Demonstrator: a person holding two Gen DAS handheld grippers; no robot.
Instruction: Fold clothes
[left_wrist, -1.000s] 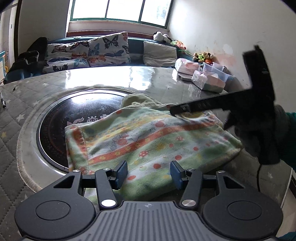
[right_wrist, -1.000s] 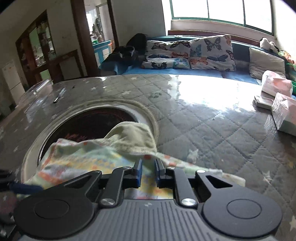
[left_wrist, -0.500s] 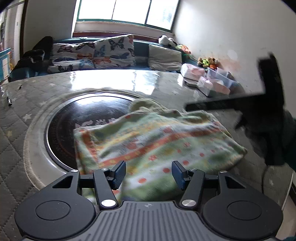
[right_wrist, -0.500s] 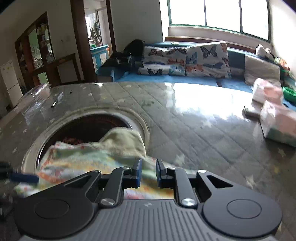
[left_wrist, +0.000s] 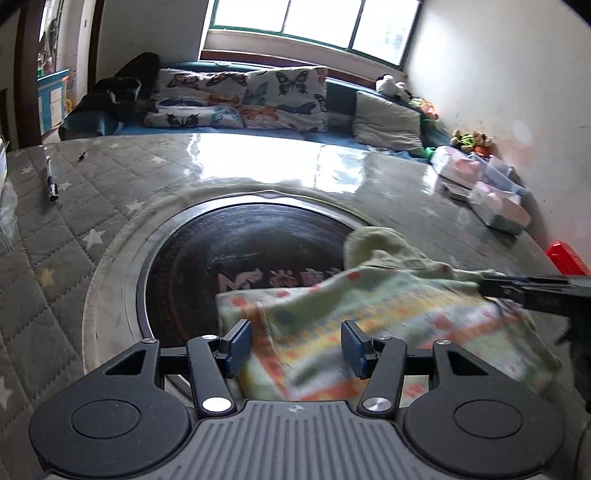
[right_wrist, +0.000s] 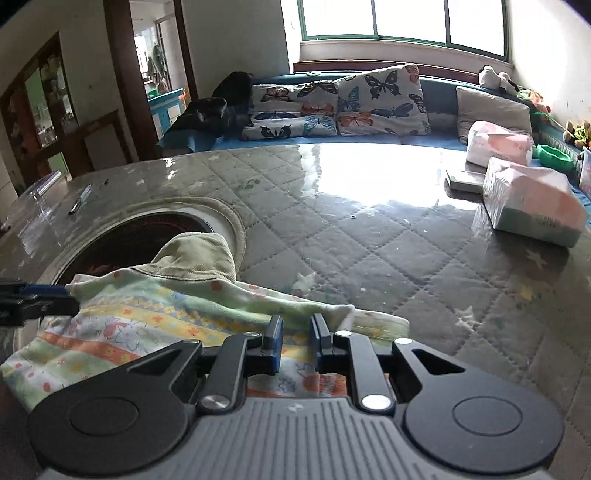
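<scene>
Clothes here mean one small printed garment (left_wrist: 369, 325), lying partly folded at the lower middle of both views. From the jaws outward: the left gripper (left_wrist: 293, 345) stands about half open over the garment's near left corner, cloth lying under and between its blue pads (left_wrist: 236, 347) with neither one pressing on it. The right gripper (right_wrist: 295, 341) is nearly closed, its narrow gap set over the garment's right edge; some cloth appears to pass between the pads, but I cannot tell whether they actually pinch it. In the left view that gripper enters as a dark bar at the right edge, level with the garment's far corner.

The garment rests half on the dark round glass inset (left_wrist: 240, 251) and half on the quilted table cover (right_wrist: 369, 236). It is soft knit, pale green with orange and yellow bands and small red motifs, and a plain olive hood or collar (right_wrist: 199, 254) pokes out at its far side.

Risks, as I judge them: if the right pads hold only a thin ridge, a pull could let it slip and undo the fold. The left pads, closing where they stand, might catch one layer only and drag the stack askew. The smooth glass could let the whole bundle slide rather than crease.
</scene>
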